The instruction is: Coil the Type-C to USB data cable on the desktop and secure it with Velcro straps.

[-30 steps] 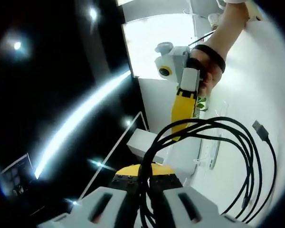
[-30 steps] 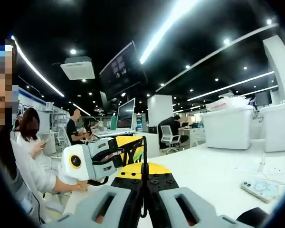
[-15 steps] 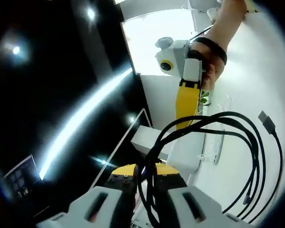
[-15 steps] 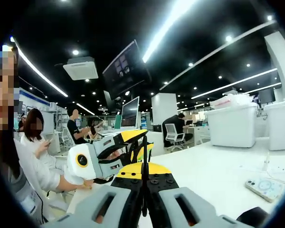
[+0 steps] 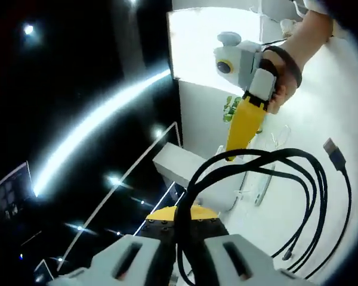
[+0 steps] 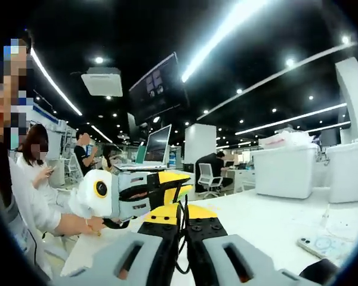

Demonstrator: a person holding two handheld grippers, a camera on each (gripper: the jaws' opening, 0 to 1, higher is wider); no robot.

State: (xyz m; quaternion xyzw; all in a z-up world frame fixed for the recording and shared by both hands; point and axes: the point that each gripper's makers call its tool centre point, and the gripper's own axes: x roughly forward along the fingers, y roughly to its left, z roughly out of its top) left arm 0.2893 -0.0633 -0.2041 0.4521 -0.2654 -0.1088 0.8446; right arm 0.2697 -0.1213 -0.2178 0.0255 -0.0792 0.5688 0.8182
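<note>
In the left gripper view, the left gripper (image 5: 180,262) rises from 6 o'clock with its jaws narrowed onto a bundle of black strands, the data cable (image 5: 313,190), pinched right between the grey fingers. From the pinch the cable sweeps up toward 1 o'clock and round to 4 o'clock in several loose loops hanging over the white desktop (image 5: 340,113). One free end, the USB plug (image 5: 332,149), sticks out at about 3 o'clock, clear of the loops. Thinner strand ends trail down near 5 o'clock.

The right gripper (image 5: 234,154) comes in from 1 o'clock in this view, held by a person's hand (image 5: 284,83) with a dark band at the wrist. Its yellow tip points down to the top of the loops and touches or nearly touches the cable there; whether those jaws grip cannot be told from here.

In the right gripper view, the right gripper (image 6: 181,262) has its jaws drawn close around a thin black strand of the cable running up between them. The left gripper (image 6: 167,186) lies across at 9 to 10 o'clock, its yellow tip meeting the strand just above the right gripper's jaws. A phone (image 6: 322,245) rests on the desktop at 4 o'clock, well apart from the cable
</note>
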